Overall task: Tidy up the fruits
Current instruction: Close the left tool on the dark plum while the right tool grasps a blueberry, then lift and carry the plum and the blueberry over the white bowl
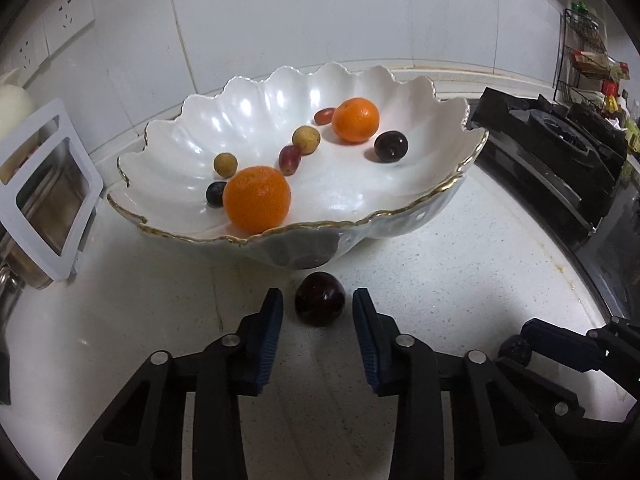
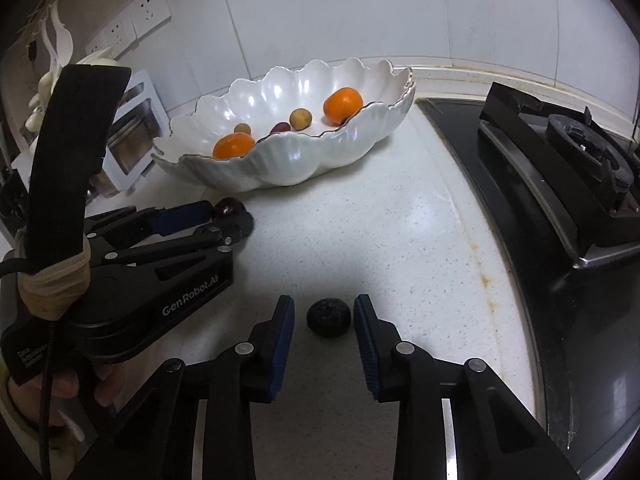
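Left gripper (image 1: 318, 308): jaws spread, flanking a dark red plum (image 1: 320, 299) on the speckled countertop (image 1: 440, 280), no contact visible. Casing lettering, right wrist view: "GenRobot.AI".
Right gripper (image 2: 323, 317): jaws spread either side of a blueberry (image 2: 329, 317), apart from it.
Scalloped white bowl (image 1: 400, 216), gold rim, at 12 o'clock of the plum: two oranges (image 1: 257, 199), longans, grapes, a plum, a blueberry.
Gas stove (image 2: 560, 168) at 2 o'clock.

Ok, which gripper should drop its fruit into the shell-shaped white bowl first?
Left, probably. The left gripper, open, brackets the dark red plum right beside the scalloped white bowl. The right gripper, open around the small black fruit, sits farther back.
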Demonstrator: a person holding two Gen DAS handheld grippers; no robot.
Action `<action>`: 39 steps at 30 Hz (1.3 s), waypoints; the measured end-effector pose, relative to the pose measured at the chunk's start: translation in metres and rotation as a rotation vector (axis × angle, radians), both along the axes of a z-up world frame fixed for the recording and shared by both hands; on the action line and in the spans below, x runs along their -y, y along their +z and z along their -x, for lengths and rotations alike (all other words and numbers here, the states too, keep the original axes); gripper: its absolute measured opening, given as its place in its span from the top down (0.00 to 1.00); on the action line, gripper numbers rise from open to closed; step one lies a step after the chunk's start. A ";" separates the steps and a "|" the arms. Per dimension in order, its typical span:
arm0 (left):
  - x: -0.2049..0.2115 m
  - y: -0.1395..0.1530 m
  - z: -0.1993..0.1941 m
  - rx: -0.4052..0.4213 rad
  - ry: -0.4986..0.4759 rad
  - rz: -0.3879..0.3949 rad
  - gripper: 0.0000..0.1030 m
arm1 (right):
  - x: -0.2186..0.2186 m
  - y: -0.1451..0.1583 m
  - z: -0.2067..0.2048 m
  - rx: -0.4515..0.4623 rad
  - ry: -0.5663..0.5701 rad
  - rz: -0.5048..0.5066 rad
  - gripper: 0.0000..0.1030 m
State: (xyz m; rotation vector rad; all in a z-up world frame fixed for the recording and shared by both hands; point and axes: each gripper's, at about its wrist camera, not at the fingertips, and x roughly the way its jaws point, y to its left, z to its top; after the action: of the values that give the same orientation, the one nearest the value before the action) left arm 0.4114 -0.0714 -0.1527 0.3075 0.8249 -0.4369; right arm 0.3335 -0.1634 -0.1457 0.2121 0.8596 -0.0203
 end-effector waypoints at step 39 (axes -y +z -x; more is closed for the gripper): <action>-0.024 0.067 0.070 0.076 0.130 0.088 0.75 | 0.015 0.058 0.015 0.183 0.084 0.024 0.77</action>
State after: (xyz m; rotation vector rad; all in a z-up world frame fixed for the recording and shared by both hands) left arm 0.3412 -0.0469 -0.0853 0.1867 0.7448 -0.3367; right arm 0.3188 -0.1780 -0.0878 0.1527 0.6848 0.0665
